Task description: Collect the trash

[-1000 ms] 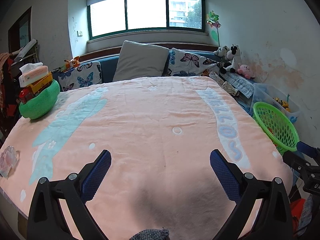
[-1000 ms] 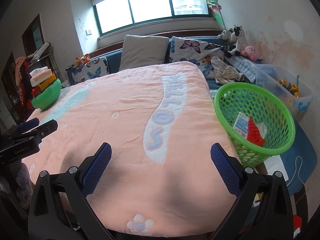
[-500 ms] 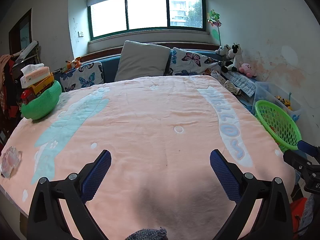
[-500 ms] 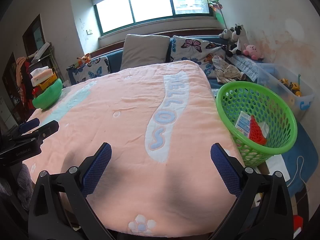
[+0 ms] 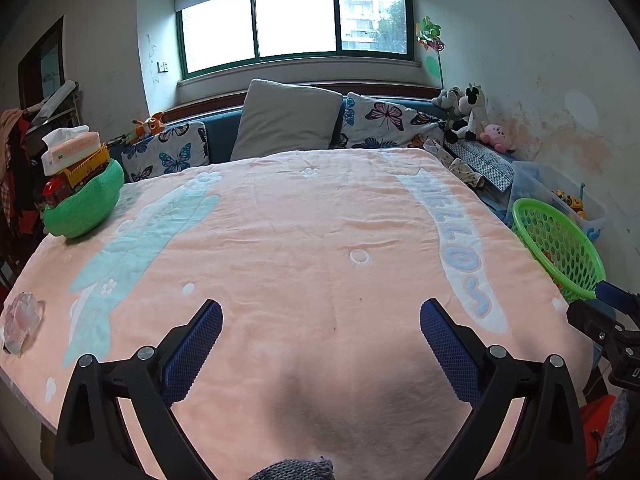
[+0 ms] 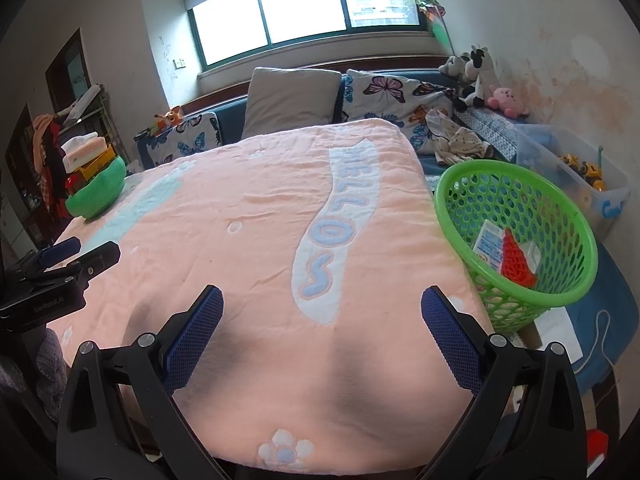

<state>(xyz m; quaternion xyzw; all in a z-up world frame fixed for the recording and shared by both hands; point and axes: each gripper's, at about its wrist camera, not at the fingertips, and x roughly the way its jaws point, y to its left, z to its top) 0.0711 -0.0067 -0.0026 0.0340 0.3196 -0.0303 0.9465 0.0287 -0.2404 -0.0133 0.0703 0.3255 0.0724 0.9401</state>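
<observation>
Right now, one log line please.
left claw: open, empty | right claw: open, empty | crumpled wrapper: on blanket edge | green basket: holds trash

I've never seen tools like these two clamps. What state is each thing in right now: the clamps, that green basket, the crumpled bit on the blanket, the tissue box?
left gripper: open, holding nothing.
right gripper: open, holding nothing.
green basket: upright beside the bed, some trash already inside.
crumpled wrapper: lying on the blanket's left edge, not yet collected.
tissue box: a tissue sticking out on top.

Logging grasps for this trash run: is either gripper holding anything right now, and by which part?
Nothing is held. The left gripper and right gripper are both open and empty above the pink blanket.
</observation>
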